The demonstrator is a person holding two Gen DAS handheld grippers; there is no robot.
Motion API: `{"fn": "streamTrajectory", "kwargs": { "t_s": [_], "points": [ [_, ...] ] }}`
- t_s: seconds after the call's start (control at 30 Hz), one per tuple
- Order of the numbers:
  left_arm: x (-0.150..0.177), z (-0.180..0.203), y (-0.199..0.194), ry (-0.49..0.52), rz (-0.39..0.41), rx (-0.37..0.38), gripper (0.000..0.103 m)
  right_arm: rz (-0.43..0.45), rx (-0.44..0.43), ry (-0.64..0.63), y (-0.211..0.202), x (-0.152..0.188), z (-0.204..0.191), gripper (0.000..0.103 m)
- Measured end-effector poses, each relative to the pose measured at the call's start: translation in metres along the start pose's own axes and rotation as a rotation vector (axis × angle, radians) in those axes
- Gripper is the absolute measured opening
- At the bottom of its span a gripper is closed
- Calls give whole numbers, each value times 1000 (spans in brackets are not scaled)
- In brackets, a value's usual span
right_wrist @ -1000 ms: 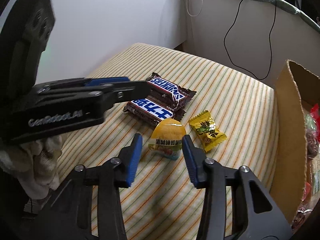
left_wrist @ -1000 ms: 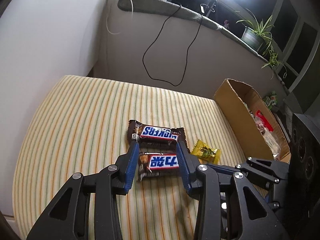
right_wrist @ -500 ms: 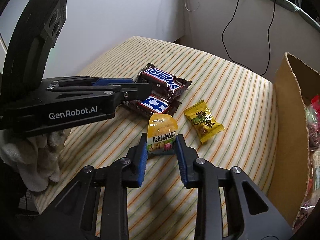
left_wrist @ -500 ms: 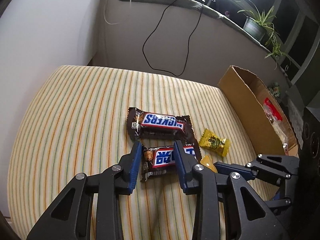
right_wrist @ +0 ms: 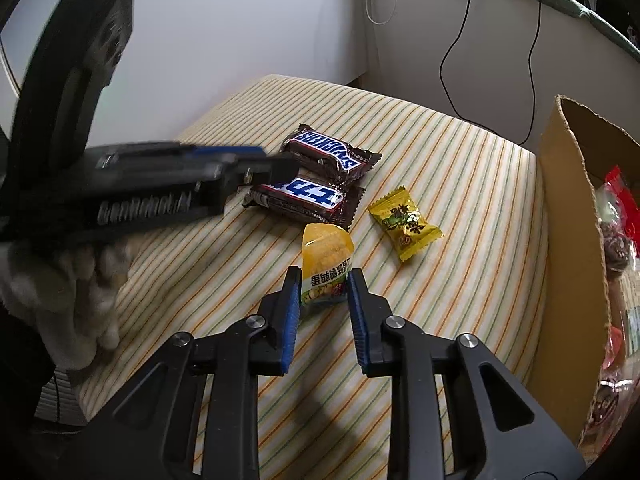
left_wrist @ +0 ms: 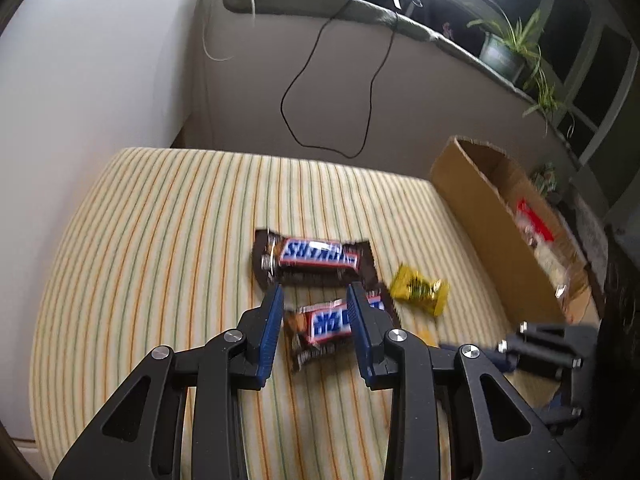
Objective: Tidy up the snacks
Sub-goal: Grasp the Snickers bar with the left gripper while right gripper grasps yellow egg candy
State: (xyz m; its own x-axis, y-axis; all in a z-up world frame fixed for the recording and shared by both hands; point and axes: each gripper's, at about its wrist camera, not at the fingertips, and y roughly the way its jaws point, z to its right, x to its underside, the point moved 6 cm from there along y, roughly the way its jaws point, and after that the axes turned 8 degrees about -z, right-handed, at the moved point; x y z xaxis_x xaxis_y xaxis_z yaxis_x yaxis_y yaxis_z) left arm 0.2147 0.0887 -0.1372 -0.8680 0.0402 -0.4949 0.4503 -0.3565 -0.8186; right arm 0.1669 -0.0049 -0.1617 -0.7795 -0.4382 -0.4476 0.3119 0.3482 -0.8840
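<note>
Two brown Snickers bars lie on the striped cloth [left_wrist: 160, 240]. My left gripper [left_wrist: 315, 292] is shut on the nearer Snickers bar [left_wrist: 328, 322], which sits tilted between the blue pads. The farther Snickers bar [left_wrist: 316, 256] lies flat just beyond it. In the right wrist view my right gripper [right_wrist: 324, 274] has its jaws closing, and the pads press a yellow snack packet [right_wrist: 326, 252] that stands on end between them. A small yellow candy [right_wrist: 404, 222] lies loose to the right of the packet.
An open cardboard box [right_wrist: 568, 208] with several wrapped snacks inside stands along the cloth's right edge. A hand in a fuzzy white sleeve [right_wrist: 60, 280] holds the left gripper. A wall, a ledge with cables and potted plants [left_wrist: 512, 48] lie behind.
Both pairs of jaws have narrowed. The left now grips the nearer Snickers bar, which has tilted. The right closed onto the yellow packet, which went from lying flat to standing on end.
</note>
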Motion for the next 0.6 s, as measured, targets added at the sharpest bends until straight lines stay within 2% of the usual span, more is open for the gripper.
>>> {"fn": "streamTrajectory", "kwargs": {
  "t_s": [0.13,0.33,0.47,0.6],
  "points": [
    [-5,-5,13,-29,-40,54,31,8,-10,5,-3,1,0,24],
    [6,0,18,-26,-75,100,31,24,-24,20,-11,5,0,24],
    [19,12,12,21,-87,89,31,28,-23,29,-12,8,2,24],
    [25,29,8,103,-70,5,31,21,-24,39,-9,12,6,24]
  ]
}}
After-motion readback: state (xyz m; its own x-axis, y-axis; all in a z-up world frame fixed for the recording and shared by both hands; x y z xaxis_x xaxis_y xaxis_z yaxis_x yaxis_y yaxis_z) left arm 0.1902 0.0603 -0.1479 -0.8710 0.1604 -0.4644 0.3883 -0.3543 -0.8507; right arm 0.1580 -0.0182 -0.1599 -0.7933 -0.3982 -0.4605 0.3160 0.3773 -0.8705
